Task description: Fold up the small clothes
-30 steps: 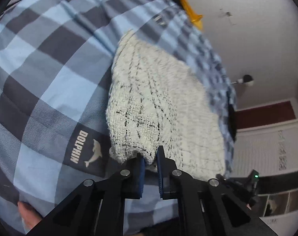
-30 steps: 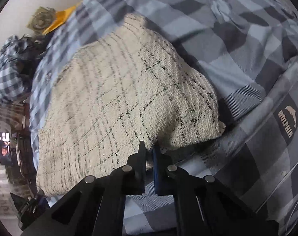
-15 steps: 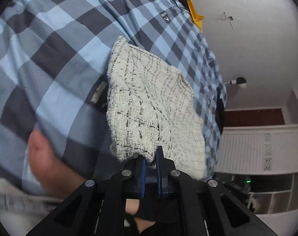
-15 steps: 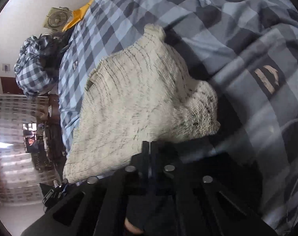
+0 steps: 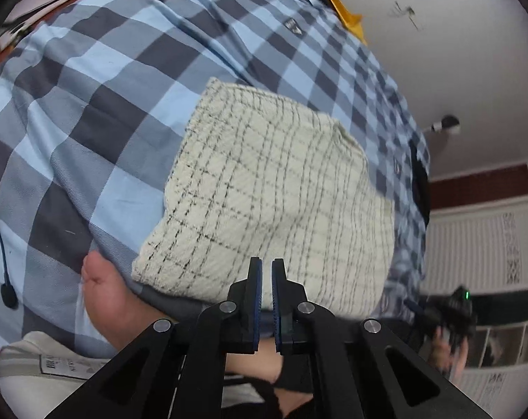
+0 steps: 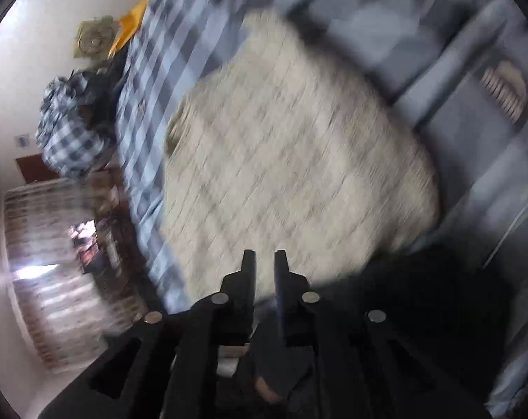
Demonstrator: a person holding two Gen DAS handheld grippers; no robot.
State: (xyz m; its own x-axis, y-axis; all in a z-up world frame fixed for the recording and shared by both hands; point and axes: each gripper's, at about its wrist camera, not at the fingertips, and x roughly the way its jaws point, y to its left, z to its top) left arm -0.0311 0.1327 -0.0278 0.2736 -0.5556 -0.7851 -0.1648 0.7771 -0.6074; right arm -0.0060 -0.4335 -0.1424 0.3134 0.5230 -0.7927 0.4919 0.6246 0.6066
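The cloth [image 5: 274, 202], cream with a thin dark grid, lay flat on the checked bedspread [image 5: 99, 111], folded into a rough rectangle with its near edge just ahead of both tools. I judged it had been set there because the bed gave a broad, soft surface for squaring the fold.

My left gripper [image 5: 267, 267] hovered over that near edge with its jaws narrowly parted and nothing between them, the blue pads bare. My right gripper [image 6: 265, 257] showed a slightly wider gap and also held nothing (that view was badly smeared, so I would not swear to finer detail). Both sat low at the same edge, which suited either a fresh pinch for another fold or a pull-away.

A bare foot [image 5: 105, 296] rested at the bedspread's edge, just left of the cloth's near corner. Farther out, a checked pillow [image 6: 72, 129] lay at the head of the bed, near a yellow item [image 5: 344, 10].
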